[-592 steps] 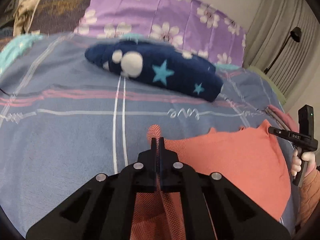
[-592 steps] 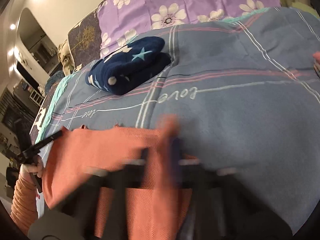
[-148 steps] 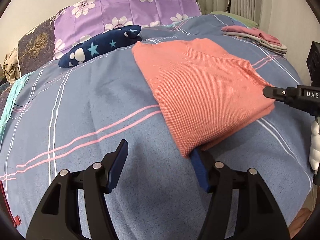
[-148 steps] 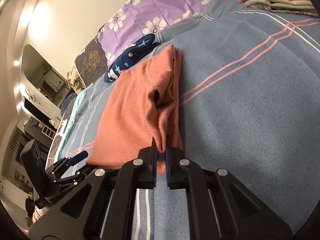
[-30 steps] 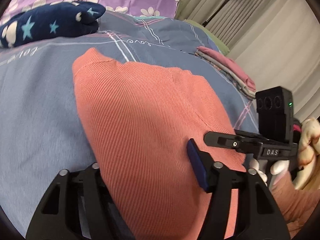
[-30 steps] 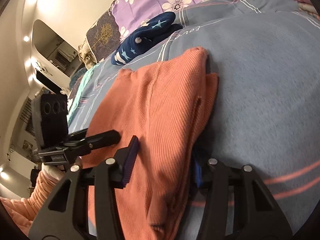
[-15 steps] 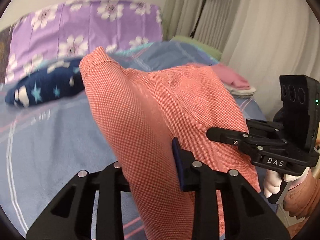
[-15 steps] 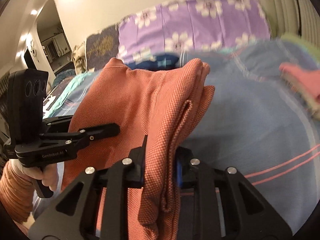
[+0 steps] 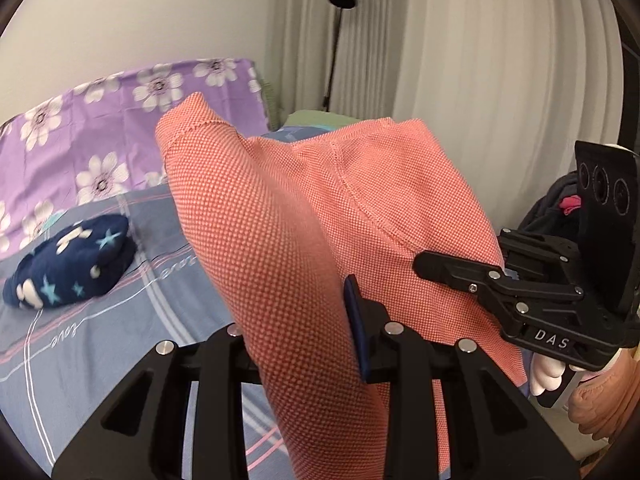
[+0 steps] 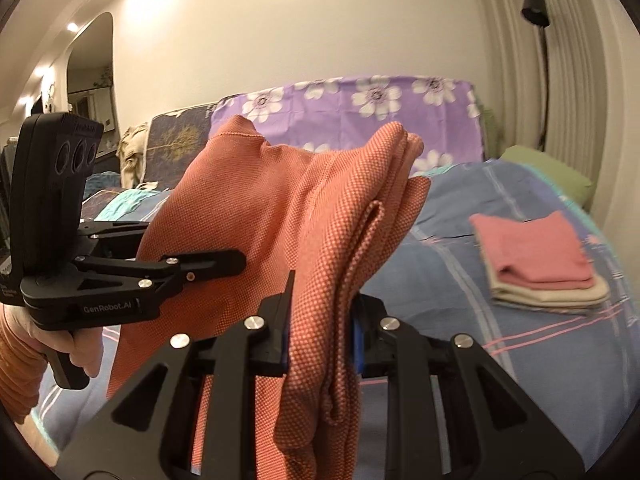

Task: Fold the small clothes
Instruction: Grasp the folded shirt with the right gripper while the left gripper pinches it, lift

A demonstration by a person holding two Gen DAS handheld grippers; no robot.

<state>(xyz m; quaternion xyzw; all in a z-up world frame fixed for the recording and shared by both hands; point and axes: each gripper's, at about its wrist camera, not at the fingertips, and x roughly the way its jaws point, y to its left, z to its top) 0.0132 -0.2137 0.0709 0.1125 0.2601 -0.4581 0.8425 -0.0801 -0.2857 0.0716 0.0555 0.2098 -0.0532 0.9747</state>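
The folded orange knit garment (image 9: 312,216) is lifted off the bed and hangs between both grippers. My left gripper (image 9: 300,320) is shut on its left edge, the thick fold filling the space between the blue pads. In the right wrist view the same orange garment (image 10: 280,208) bulges upward, and my right gripper (image 10: 320,320) is shut on its layered right edge. Each view shows the other gripper to one side, gripping the cloth: the right one (image 9: 424,260) and the left one (image 10: 236,260).
A blue plaid bedspread (image 10: 520,360) lies below. A stack of folded pink and beige clothes (image 10: 536,264) rests on it at the right. A navy star-patterned bundle (image 9: 68,260) lies near the purple flowered pillow (image 9: 100,120). Curtains and a black floor lamp (image 9: 340,0) stand behind.
Both grippers closed on the orange garment's edges while it lay on the bed, then lifted it together clear of the bedspread and rolled more level.
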